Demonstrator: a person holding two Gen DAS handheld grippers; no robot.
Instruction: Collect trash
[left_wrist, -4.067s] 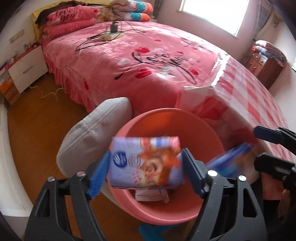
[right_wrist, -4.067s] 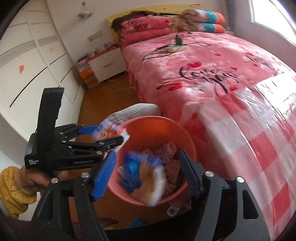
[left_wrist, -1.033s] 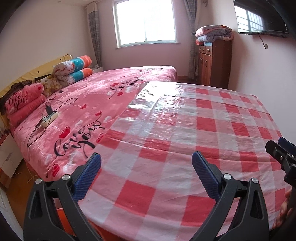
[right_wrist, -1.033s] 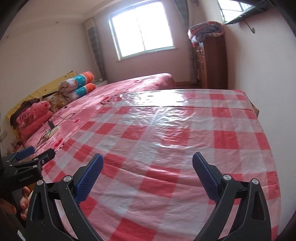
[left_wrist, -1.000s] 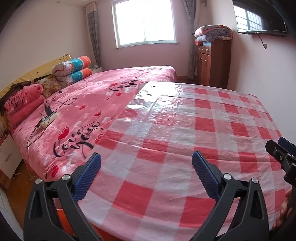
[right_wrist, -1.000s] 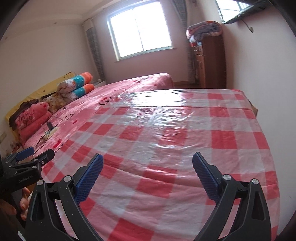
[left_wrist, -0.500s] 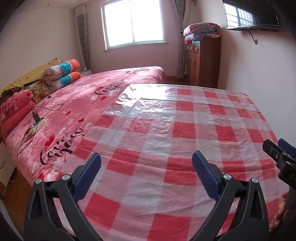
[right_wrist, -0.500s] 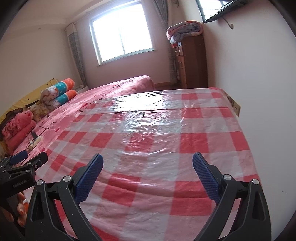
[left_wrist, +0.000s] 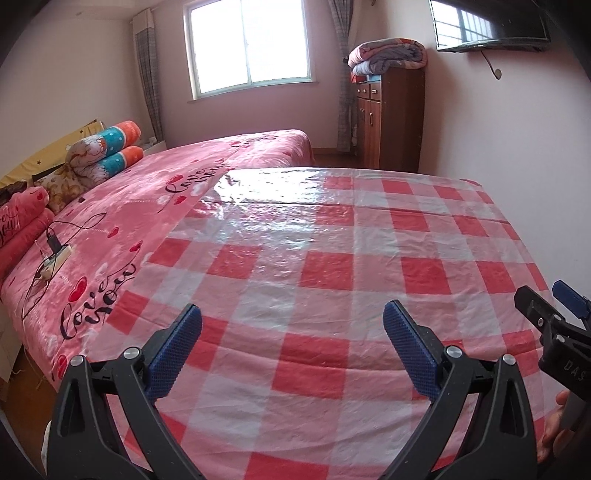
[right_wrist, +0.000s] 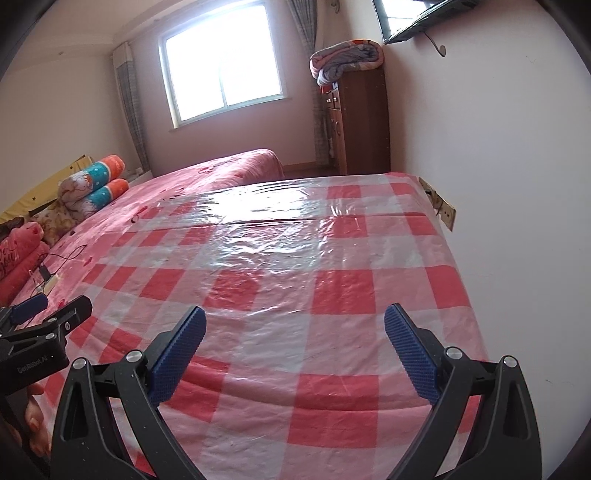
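Both grippers hover over a table covered by a red-and-white checked plastic cloth (left_wrist: 332, 258) (right_wrist: 314, 266). My left gripper (left_wrist: 291, 332) stands open with nothing between its blue pads. My right gripper (right_wrist: 295, 334) is open and empty too. The right gripper's tip (left_wrist: 546, 317) shows at the right edge of the left wrist view. The left gripper's tip (right_wrist: 48, 321) shows at the left edge of the right wrist view. No trash or bin shows in either view.
A pink bed (left_wrist: 147, 206) adjoins the cloth on the left, with rolled quilts (left_wrist: 103, 151) and a power strip with cables (left_wrist: 51, 258). A wooden cabinet (left_wrist: 388, 118) topped with folded blankets stands by the far wall. A wall with a socket (right_wrist: 443, 210) borders the right side.
Both grippers have let go of the snack packets held over the pink bin and swung up and right. The bin has dropped out of sight. Both views now face the checked cloth.
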